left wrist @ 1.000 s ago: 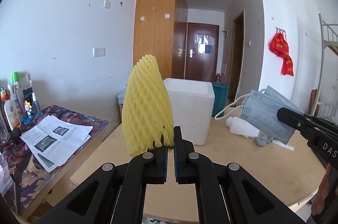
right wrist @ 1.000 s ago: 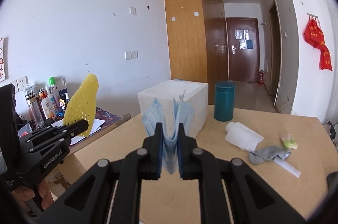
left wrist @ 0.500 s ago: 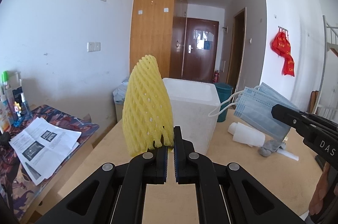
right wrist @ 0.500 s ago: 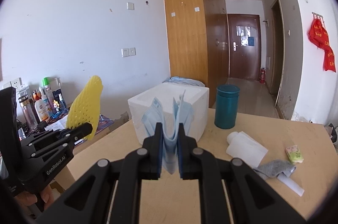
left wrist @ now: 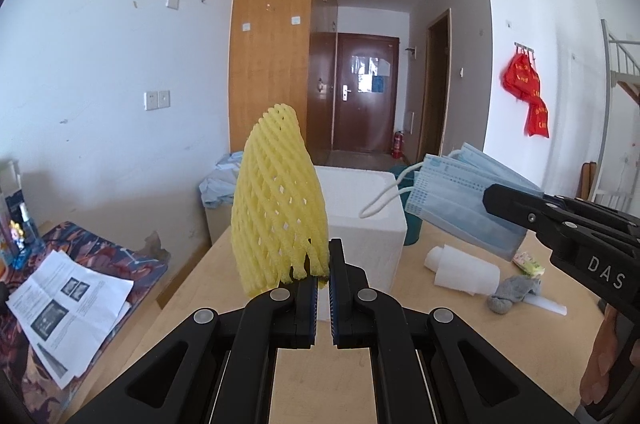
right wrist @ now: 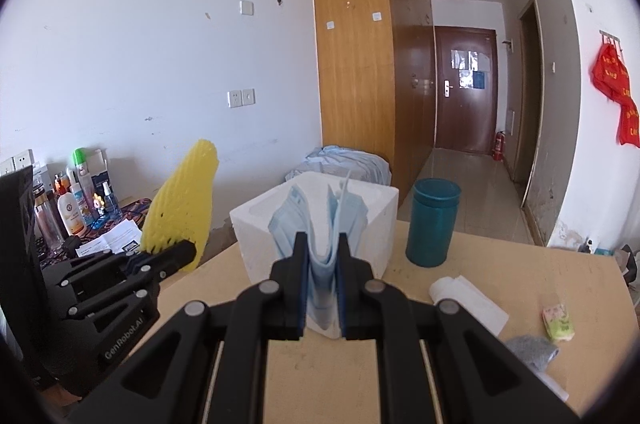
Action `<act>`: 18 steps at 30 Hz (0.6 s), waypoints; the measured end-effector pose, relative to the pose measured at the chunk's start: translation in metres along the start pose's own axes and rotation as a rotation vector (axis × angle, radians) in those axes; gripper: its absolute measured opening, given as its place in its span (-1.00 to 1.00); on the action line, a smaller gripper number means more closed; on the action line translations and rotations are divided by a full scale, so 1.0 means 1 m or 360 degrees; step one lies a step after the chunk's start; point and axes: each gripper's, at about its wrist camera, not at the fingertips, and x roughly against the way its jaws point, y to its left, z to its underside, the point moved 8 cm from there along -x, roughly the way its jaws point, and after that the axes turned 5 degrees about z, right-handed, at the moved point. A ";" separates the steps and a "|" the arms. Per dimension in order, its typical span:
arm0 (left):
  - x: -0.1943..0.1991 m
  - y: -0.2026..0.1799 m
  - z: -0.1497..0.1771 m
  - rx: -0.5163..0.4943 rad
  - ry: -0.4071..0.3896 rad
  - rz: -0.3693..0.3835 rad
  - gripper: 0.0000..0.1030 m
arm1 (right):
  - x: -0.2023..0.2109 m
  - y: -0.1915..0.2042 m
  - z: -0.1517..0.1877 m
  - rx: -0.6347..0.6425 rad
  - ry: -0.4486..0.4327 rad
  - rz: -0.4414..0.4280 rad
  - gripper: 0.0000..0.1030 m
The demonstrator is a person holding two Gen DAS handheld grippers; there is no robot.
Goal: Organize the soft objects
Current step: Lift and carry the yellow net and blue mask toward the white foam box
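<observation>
Above the counter (right wrist: 500,264), both loads have closed in on the foam box (right wrist: 320,220): left hand-held gripper (left wrist: 323,264) clamps yellow foam net (left wrist: 280,196), right hand-held gripper (right wrist: 323,256) clamps blue masks (right wrist: 320,224); drop-off looks next.

"DAS" shows on the right gripper (left wrist: 496,202); "GenRobot.AI" runs along the left gripper (right wrist: 188,252).
</observation>
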 end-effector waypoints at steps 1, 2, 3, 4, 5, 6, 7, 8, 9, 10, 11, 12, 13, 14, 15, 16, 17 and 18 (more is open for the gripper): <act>-0.004 0.001 -0.002 0.0001 0.0006 0.0000 -0.91 | -0.003 0.000 -0.001 0.0002 0.0007 -0.0001 -0.72; -0.009 0.001 -0.003 0.0006 0.0019 0.0008 -0.91 | -0.008 -0.001 -0.003 0.0004 0.0020 -0.0002 -0.72; -0.013 0.002 -0.005 0.0014 0.0032 0.0016 -0.91 | -0.011 -0.001 -0.003 0.0003 0.0028 -0.0003 -0.72; -0.018 0.002 -0.007 0.0014 0.0044 0.0019 -0.91 | -0.015 -0.002 -0.005 0.0005 0.0038 -0.0005 -0.72; -0.022 0.002 -0.009 0.0014 0.0054 0.0023 -0.91 | -0.018 -0.003 -0.007 0.0009 0.0044 -0.0005 -0.72; -0.026 0.002 -0.011 0.0013 0.0062 0.0030 -0.91 | -0.020 -0.003 -0.008 0.0011 0.0047 -0.0005 -0.72; -0.030 0.002 -0.014 0.0010 0.0065 0.0037 -0.91 | -0.022 -0.004 -0.009 0.0013 0.0050 -0.0003 -0.72; -0.033 0.001 -0.017 0.0007 0.0066 0.0041 -0.91 | -0.026 -0.005 -0.011 0.0013 0.0058 0.0001 -0.72; -0.036 0.001 -0.019 0.0004 0.0070 0.0048 -0.91 | -0.028 -0.005 -0.012 0.0014 0.0061 0.0000 -0.72; -0.040 0.000 -0.022 0.0003 0.0077 0.0066 -0.91 | -0.031 -0.005 -0.013 0.0018 0.0067 -0.0003 -0.72; -0.043 0.000 -0.025 0.0000 0.0080 0.0075 -0.91 | -0.034 -0.005 -0.015 0.0023 0.0073 -0.0003 -0.72; -0.047 0.000 -0.029 -0.0009 0.0077 0.0068 -0.91 | -0.036 -0.004 -0.016 0.0027 0.0075 -0.0002 -0.72; -0.050 -0.001 -0.031 -0.0014 0.0077 0.0063 -0.91 | -0.038 -0.004 -0.017 0.0034 0.0076 -0.0003 -0.71; -0.054 -0.001 -0.033 -0.0016 0.0081 0.0065 -0.91 | -0.041 -0.003 -0.019 0.0039 0.0079 -0.0006 -0.71; -0.058 -0.002 -0.035 -0.0017 0.0085 0.0070 -0.91 | -0.043 -0.003 -0.019 0.0040 0.0082 -0.0005 -0.71; -0.061 -0.002 -0.036 -0.0020 0.0087 0.0068 -0.91 | -0.046 -0.003 -0.021 0.0044 0.0083 -0.0005 -0.71; -0.064 -0.003 -0.038 -0.0024 0.0093 0.0063 -0.91 | -0.048 -0.002 -0.023 0.0048 0.0080 -0.0006 -0.71; -0.068 -0.003 -0.039 -0.0023 0.0097 0.0068 -0.91 | -0.051 -0.002 -0.025 0.0055 0.0079 -0.0005 -0.71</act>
